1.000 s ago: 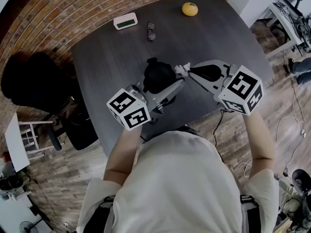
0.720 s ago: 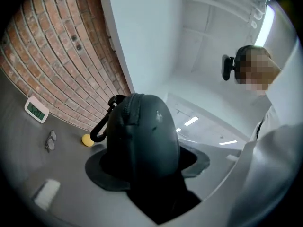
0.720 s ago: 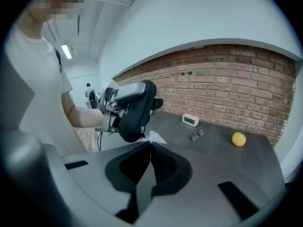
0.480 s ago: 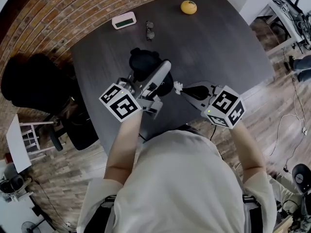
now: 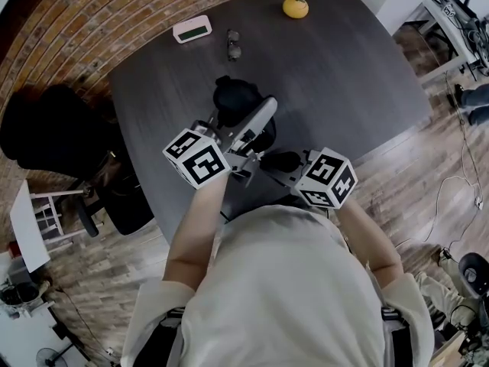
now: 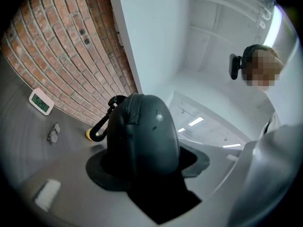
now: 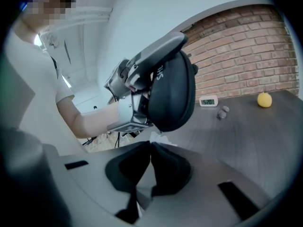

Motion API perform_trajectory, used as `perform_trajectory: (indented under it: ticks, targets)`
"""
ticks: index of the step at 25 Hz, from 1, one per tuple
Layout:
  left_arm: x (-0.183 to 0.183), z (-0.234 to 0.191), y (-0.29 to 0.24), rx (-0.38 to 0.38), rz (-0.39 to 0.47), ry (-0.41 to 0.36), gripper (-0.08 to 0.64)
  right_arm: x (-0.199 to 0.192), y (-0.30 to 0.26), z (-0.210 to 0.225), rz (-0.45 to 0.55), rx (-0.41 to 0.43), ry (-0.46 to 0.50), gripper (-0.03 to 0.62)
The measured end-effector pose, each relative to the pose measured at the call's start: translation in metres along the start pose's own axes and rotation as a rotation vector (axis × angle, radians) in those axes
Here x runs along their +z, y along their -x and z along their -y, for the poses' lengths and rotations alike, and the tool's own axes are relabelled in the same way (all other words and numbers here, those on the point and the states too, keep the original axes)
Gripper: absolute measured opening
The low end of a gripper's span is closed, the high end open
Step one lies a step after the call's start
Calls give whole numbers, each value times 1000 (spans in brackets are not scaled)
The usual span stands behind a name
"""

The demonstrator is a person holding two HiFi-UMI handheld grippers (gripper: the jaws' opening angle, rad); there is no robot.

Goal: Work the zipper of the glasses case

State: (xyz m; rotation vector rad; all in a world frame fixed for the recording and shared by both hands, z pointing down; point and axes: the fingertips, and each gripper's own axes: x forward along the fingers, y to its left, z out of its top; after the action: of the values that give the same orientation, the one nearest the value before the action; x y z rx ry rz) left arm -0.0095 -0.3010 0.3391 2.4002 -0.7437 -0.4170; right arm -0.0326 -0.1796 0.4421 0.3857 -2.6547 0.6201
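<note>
Our left gripper point(image 5: 241, 118) has its jaws clamped on the black glasses case point(image 6: 142, 136) above the tabletop point(image 5: 336, 67), while our right gripper point(image 7: 150, 145), near it, has its jaws pinched together on a small white scrap point(image 7: 158, 137).
</note>
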Motion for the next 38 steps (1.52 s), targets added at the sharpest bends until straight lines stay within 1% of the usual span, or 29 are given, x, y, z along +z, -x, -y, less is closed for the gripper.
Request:
perform_trajectory:
  ticks: [3,5,7,9,10,11,12,14,16,19,21,24,28,32,35,37,38]
  targets:
    - [-7,-5,-1,10,-11,10,273,-7,0,2,-28,4,3,11]
    - [-15,-12,-2,18,-26,22,273,-14,1,6,-56,-19,19,11]
    - [-25,-22,-4,28,-38,37,273,-24,5,17,-67,-85,40,12]
    - [-36,-33,-6,52,-54,49,273,-34,16,33,-38,-179,36,22]
    - [-43,-38,-7,67,-67,53,275,-38,23,41,-15,-222,15,46]
    - [-50,-43,-8,82,-82,56,273,-43,31,49,3,-257,-12,93]
    - [-57,-49,-10,98,-96,61,273,-48,39,56,10,-286,-37,106]
    - [-72,-62,-14,134,-124,70,275,-61,56,67,3,-340,-58,90]
    - [-86,-78,-18,175,-156,80,273,-71,70,78,-2,-398,-62,55]
    - [-111,-103,-23,235,-213,89,275,-82,84,92,4,-448,-77,17]
    - [-130,-119,-27,278,-254,88,278,-88,88,98,5,-453,-92,14]
    - [-157,-141,-32,346,-310,77,279,-93,89,104,2,-436,-100,12]
    - [-181,-159,-42,398,-364,44,279,-94,86,109,-11,-396,-85,11]
    - [-193,-172,-48,440,-412,-14,290,-92,85,113,-13,-357,-70,10]
    - [-197,-178,-48,456,-437,-23,289,-92,86,116,-15,-335,-60,9]
    - [-194,-183,-45,480,-445,-37,304,-91,84,117,-18,-320,-51,9]
    - [-192,-186,-41,506,-445,-54,321,-90,83,117,-19,-312,-46,9]
